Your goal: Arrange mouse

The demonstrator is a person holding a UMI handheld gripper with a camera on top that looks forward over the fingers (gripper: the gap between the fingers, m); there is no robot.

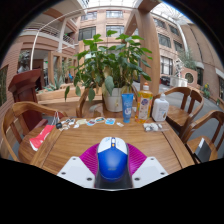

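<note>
A blue and white computer mouse (112,158) sits between my gripper's (112,165) two fingers, its nose pointing away from me. Both magenta pads (92,157) press against its sides, so the fingers are shut on it. The mouse is held just above a wooden table (70,140), near its front edge. The underside of the mouse and any gap beneath it are hidden.
Across the table stand a large potted plant (110,65), a blue bottle (128,103), a yellow-labelled bottle (145,103) and a clear jug (160,107). Small items lie in a row (90,122). Wooden chairs (18,125) stand around; a red item (40,138) lies at the left.
</note>
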